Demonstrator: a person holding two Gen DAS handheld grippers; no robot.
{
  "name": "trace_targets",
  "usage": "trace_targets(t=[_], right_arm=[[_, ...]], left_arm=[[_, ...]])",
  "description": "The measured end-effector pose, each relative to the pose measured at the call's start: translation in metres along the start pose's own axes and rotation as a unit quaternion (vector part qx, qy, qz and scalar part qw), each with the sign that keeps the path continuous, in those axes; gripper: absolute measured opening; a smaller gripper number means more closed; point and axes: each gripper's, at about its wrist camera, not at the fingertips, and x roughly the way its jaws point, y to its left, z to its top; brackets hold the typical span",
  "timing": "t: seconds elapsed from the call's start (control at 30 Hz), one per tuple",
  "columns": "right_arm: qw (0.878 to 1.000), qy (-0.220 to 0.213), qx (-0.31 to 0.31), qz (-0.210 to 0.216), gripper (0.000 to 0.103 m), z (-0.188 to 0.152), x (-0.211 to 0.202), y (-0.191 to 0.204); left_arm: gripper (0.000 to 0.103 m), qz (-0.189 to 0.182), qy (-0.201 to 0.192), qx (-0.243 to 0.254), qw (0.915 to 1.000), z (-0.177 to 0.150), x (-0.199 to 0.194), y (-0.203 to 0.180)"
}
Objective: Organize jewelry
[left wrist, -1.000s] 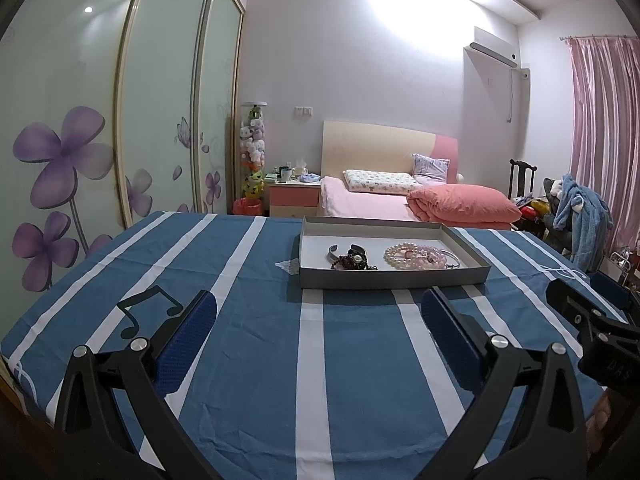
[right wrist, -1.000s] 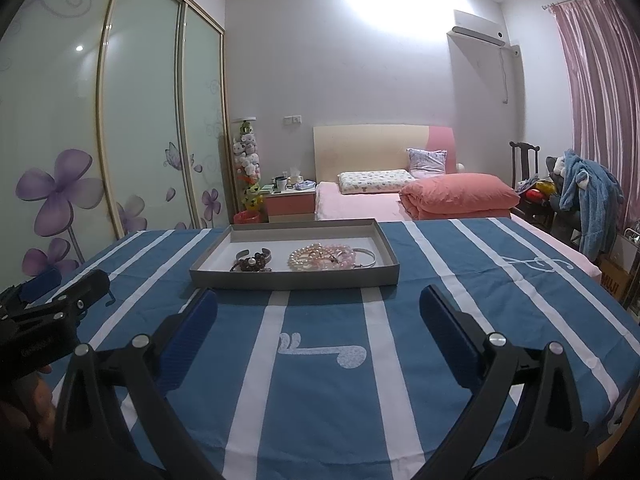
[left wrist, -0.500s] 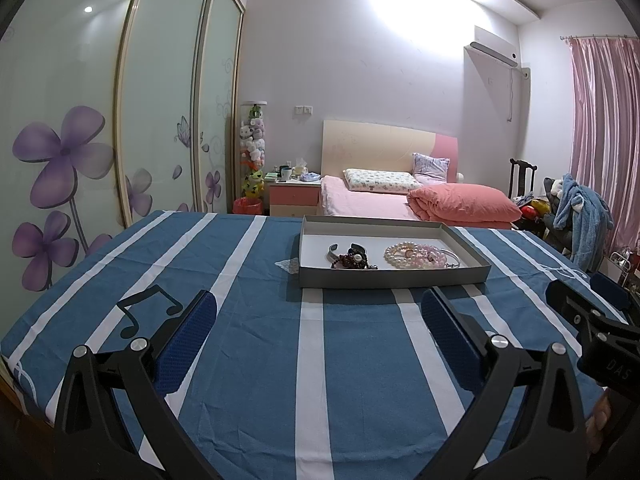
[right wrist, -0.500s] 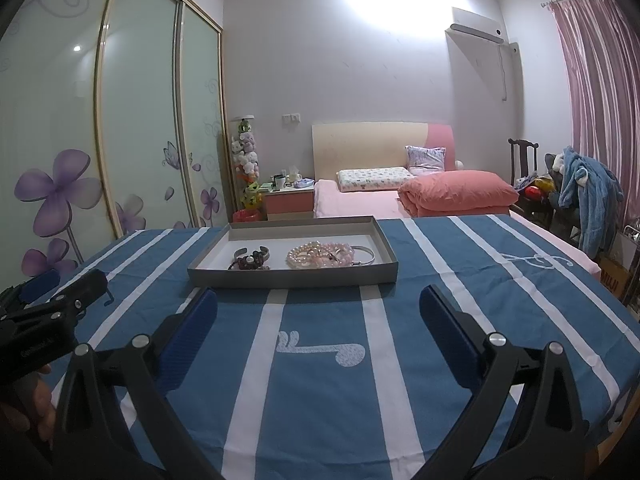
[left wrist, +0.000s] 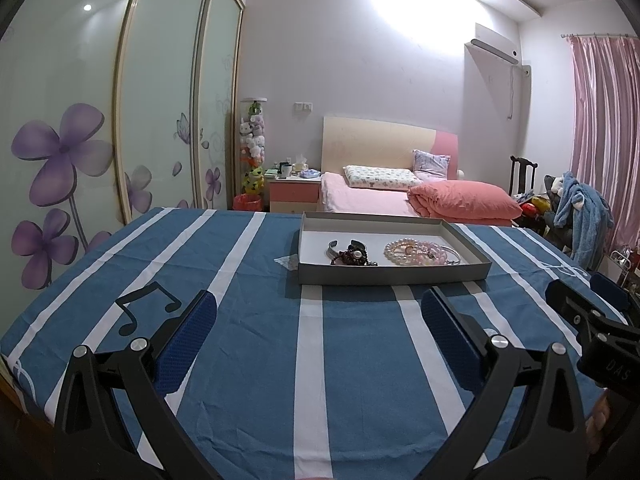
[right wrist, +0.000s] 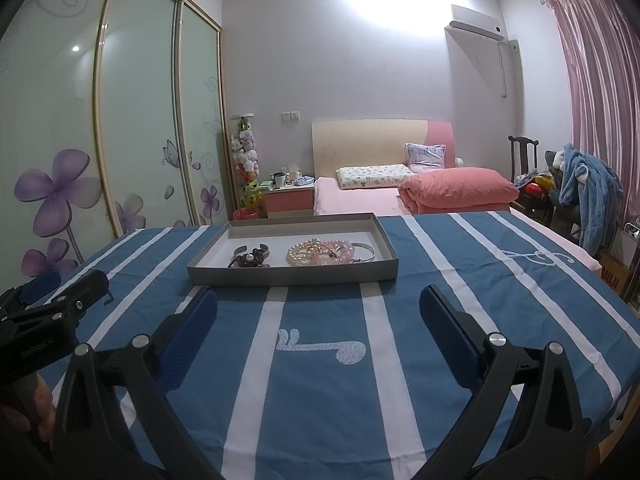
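Observation:
A shallow grey tray (left wrist: 392,274) (right wrist: 292,275) rests on the blue striped tablecloth (left wrist: 240,344) (right wrist: 460,304), well ahead of both grippers. Inside it lie a dark beaded bracelet with a silver cuff (left wrist: 352,255) (right wrist: 250,258) on the left and pink and pearl bead bracelets with a thin silver bangle (left wrist: 420,253) (right wrist: 322,253) on the right. My left gripper (left wrist: 318,340) is open and holds nothing. So is my right gripper (right wrist: 318,340), held low over the cloth. Each gripper shows at the edge of the other's view.
Behind the table stand a bed with pink bedding (left wrist: 400,196), a pink nightstand (left wrist: 294,196) and sliding wardrobe doors with purple flowers (left wrist: 60,160). A chair piled with a blue garment (left wrist: 580,208) sits at the right, by pink curtains.
The right gripper's view has dipped slightly, so the tray sits a little higher in it. The left gripper has barely moved. Both stay open.

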Motion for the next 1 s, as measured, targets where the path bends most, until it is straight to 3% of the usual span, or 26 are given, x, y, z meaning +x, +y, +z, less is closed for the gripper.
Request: trace_targets(t=[1.0], right_arm=[[1.000, 0.004, 0.003, 0.000, 0.099, -0.0067, 0.0024, 0.0010]], left_arm=[[0.101, -0.004, 0.000, 0.007, 1.0000, -0.0038, 0.0000, -0.0045]])
